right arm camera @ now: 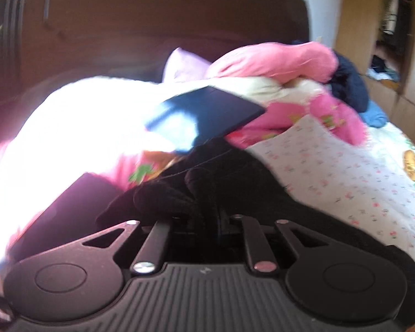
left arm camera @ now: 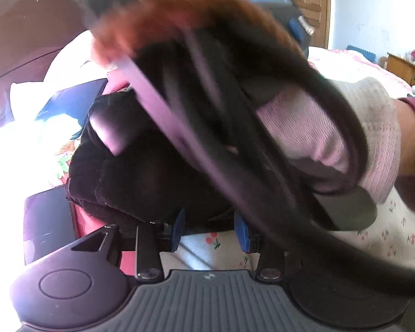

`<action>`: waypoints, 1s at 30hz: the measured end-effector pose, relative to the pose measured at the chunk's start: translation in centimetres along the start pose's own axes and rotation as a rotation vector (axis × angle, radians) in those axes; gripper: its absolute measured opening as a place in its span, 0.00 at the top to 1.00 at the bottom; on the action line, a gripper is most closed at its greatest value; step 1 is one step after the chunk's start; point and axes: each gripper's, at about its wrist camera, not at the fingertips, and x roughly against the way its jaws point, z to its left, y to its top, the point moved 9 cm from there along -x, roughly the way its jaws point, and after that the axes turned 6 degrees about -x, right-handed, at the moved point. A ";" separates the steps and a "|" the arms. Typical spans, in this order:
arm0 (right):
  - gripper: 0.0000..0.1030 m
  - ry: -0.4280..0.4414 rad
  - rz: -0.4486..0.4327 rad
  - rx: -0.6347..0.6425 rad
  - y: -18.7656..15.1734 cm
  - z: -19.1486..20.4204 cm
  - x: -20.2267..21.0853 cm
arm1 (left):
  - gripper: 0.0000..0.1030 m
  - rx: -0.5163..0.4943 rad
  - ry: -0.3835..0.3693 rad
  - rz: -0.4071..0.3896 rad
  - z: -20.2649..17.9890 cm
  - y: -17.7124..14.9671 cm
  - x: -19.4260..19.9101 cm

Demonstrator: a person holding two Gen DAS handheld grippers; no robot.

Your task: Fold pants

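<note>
The pants [right arm camera: 207, 182] are sitting bunched up in a dark heap on the bed, right in front of both your grippers, with one edge spilling over the floral sheet [right arm camera: 332, 166]. In the right wrist view your right gripper [right arm camera: 207, 221] is buried in the black fabric; the links are pulled in close and the cloth is bulging up right at the tips, so you're probably clamping a fold of the pants, though the fingers themselves are hidden and the frame is blurry.

Your left gripper [left arm camera: 210, 229] is sitting with its blue fingertips [left arm camera: 178, 228] spread apart, and the sheet is showing through the gap. The pants [left arm camera: 130, 177] are lying just past the tips, maybe brushing them, but nothing is being pinched there.

From the left wrist view your gloved right hand [left arm camera: 332, 138] is coming in from the right, wrapped around the other gripper, with a black cable [left arm camera: 345, 127] looping across it and blocking a lot of the shot.

Further out, a pink quilt [right arm camera: 276, 61] is piled up behind the pants, a dark flat tablet-looking thing [right arm camera: 207, 113] is lying tilted on the bedding, and the brown headboard [right arm camera: 152, 22] is filling the background.
</note>
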 end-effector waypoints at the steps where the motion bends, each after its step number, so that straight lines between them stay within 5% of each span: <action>1: 0.88 0.024 0.010 0.001 -0.4 0.1 0.0 | 0.49 -0.007 0.005 0.009 0.0 -0.2 0.1; 4: 0.85 0.095 0.014 -0.025 -0.7 0.3 0.8 | 0.49 -0.011 0.020 0.037 0.2 -1.0 0.6; 8: 0.58 0.219 -0.017 -0.063 0.1 1.1 2.2 | 0.49 0.019 0.020 0.066 0.6 -1.4 1.3; 11: 0.60 0.344 -0.002 -0.163 0.5 1.1 3.4 | 0.49 0.021 0.047 0.070 1.6 -1.2 2.6; 14: 0.61 0.360 -0.031 -0.273 0.5 -0.8 5.9 | 0.49 0.039 0.081 0.055 2.8 -0.2 3.9; 18: 0.60 0.246 -0.073 -0.414 -1.1 -7.4 9.7 | 0.49 -0.002 0.127 -0.036 3.1 3.7 4.5; 24: 0.60 -0.119 -0.023 -0.509 -7.2 -19.5 14.1 | 0.45 0.020 0.069 -0.194 1.3 11.2 0.5; 27: 0.59 -0.243 0.006 -0.620 -10.9 -24.9 16.0 | 0.45 -0.012 0.057 -0.119 0.7 11.0 -3.7; 30: 0.58 -0.289 0.032 -0.716 -14.2 -28.0 16.7 | 0.44 -0.047 0.118 0.049 2.7 6.5 -7.5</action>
